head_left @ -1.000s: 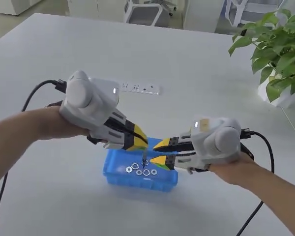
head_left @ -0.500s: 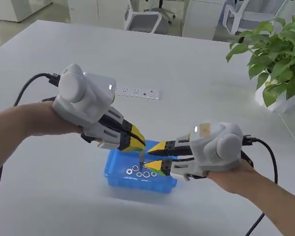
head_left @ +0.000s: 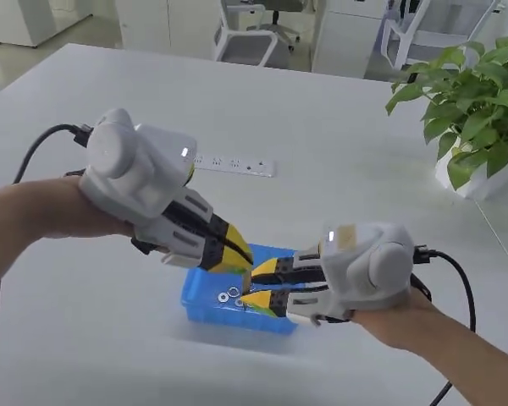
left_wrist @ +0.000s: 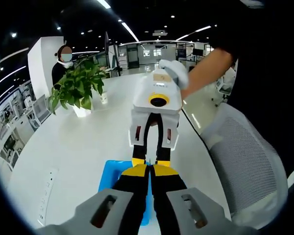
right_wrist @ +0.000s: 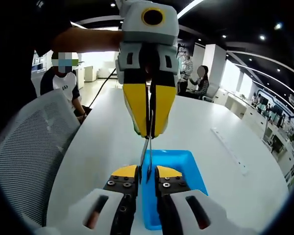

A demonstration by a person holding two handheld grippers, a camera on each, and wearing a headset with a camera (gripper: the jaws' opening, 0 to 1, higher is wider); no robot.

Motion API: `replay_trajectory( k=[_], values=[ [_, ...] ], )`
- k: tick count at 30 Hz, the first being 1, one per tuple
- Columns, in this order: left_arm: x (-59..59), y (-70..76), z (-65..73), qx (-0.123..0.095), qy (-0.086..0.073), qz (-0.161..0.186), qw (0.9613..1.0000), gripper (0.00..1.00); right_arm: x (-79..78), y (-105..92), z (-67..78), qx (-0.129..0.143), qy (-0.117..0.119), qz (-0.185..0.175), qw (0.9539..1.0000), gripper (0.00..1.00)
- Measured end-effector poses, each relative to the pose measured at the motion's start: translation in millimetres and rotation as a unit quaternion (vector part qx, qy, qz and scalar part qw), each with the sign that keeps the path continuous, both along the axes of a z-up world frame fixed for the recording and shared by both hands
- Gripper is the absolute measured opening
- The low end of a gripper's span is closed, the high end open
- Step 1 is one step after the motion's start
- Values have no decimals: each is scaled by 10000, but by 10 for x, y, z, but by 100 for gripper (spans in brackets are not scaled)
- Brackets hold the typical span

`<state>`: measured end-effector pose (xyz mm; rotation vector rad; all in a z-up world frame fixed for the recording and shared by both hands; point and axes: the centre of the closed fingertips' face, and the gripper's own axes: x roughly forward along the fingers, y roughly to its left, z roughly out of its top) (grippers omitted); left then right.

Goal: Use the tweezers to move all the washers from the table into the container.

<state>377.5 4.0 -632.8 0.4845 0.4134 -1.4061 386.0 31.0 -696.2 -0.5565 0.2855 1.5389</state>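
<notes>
step: washer drop | left gripper (right_wrist: 149,128) clamped on tweezers (right_wrist: 146,154), tips above container (head_left: 196,292) | right gripper (right_wrist: 147,171) jaws apart, flanking tweezer legs | washers (head_left: 229,294) inside container | advice: lower tips inside container rim, release gently

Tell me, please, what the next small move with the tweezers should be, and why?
Probably raise the tweezers clear of the blue container: the left gripper holds them tips-down between the right gripper's open fingers, and washers already lie inside it.
</notes>
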Motion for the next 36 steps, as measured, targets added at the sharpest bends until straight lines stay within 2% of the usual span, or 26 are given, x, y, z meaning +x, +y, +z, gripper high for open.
replay_trajectory(
  k=[9,13,21,25,28,32,36],
  values=[
    [-116,47,1,4,17,-27,10000,5,-138,10,8,-8,37,55,10000,10],
    [-192,75,-53,88,67,-83,9999,5,-206,-9,-34,-173,12,106,9998,8],
    [-305,144,-223,303,129,-152,9993,5,-298,-44,-158,-545,-108,261,9981,7],
    [-350,183,-346,475,159,-169,9986,5,-344,-67,-256,-793,-78,329,9963,7],
    [-379,194,-429,515,207,-158,9983,5,-382,-85,-324,-948,-97,413,9946,7],
    [-407,265,-604,825,232,-203,9961,5,-414,-119,-405,-1163,-156,529,9917,7],
    [-416,311,-729,980,264,-202,9946,5,-414,-137,-458,-1259,-170,548,9904,7]
  ],
)
